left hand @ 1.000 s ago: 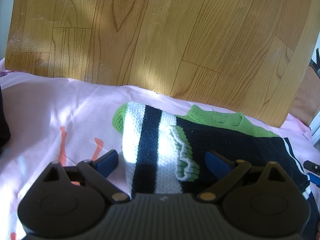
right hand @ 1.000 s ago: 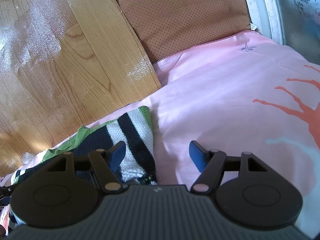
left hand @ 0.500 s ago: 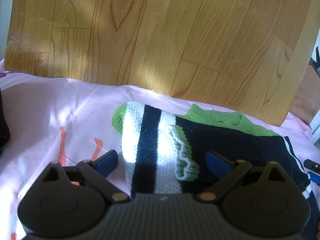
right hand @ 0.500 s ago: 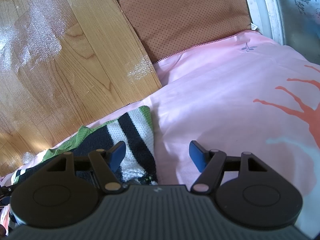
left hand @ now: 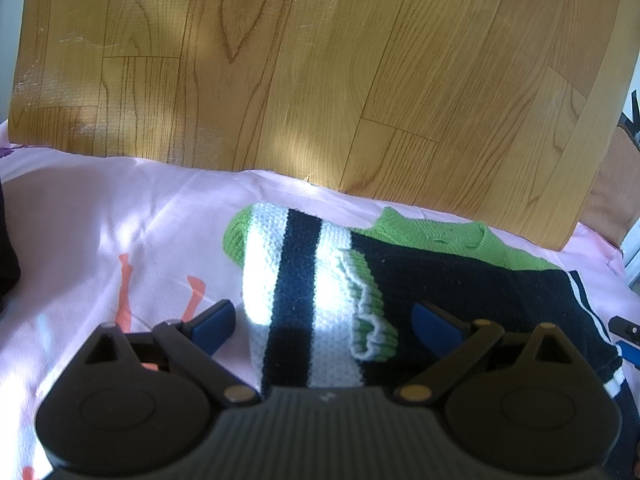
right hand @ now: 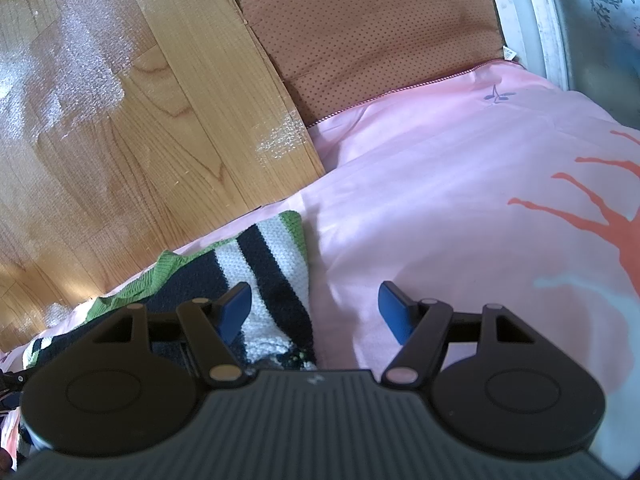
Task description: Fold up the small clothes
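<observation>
Lying on the pale pink bedsheet with coral branch print [left hand: 100, 248] is the small knitted sweater in navy, white and lime green stripes [left hand: 440, 276], partly folded, with one striped sleeve laid over the dark body.

Left wrist view: the left gripper [left hand: 324, 320] hangs over the near edge of the sweater with its jaws wide apart, clamping nothing. The folded striped sleeve runs from between the blue pads out to 12 o'clock. The left pad stands over bare sheet at 9 o'clock of the sleeve; the right pad stands over the navy body at 3 o'clock. Whether either pad touches the knit cannot be told. The green collar lies at 1 o'clock, close to the upright wood-grain laminate board [left hand: 320, 72] that backs the sheet. A small dark and blue part shows at the far 3 o'clock edge; it is too little to identify.

Right wrist view: the right gripper [right hand: 316, 308] is likewise spread wide and grips nothing. The sweater [right hand: 260, 264] lies at 10 to 11 o'clock; its striped edge passes under the left pad, and the right pad stands over bare sheet. A brown dotted cushion [right hand: 372, 28] leans at 12 o'clock beside the board.
</observation>
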Demonstrator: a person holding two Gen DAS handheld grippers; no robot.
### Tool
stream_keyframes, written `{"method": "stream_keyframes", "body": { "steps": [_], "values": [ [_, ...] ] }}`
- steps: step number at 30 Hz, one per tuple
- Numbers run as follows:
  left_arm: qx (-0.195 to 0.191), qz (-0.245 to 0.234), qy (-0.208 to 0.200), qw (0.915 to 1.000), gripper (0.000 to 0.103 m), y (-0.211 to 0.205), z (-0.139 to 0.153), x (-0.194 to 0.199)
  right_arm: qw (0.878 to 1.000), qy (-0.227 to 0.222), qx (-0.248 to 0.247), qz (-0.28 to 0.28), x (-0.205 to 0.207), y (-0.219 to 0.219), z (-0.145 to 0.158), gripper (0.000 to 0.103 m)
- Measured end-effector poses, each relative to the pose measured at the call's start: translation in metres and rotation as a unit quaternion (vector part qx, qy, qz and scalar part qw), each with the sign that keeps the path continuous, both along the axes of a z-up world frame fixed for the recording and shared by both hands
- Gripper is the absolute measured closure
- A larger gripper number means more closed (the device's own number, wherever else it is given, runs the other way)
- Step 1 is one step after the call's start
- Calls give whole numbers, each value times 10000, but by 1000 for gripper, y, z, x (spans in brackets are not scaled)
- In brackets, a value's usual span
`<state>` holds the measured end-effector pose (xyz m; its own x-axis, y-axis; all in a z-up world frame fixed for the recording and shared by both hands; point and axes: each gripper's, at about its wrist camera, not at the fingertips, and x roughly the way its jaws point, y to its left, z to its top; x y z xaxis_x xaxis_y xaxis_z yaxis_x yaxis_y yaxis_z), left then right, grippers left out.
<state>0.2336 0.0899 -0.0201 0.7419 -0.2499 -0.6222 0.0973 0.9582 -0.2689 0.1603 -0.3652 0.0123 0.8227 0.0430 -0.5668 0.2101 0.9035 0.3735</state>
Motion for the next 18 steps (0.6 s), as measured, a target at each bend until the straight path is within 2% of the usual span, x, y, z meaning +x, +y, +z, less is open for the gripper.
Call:
{"method": "stream_keyframes", "body": {
  "steps": [18],
  "values": [
    [39,-12,21,10000,4,-5,1,-1,10000,-17,30,0,0,0,-1,31]
  ]
}}
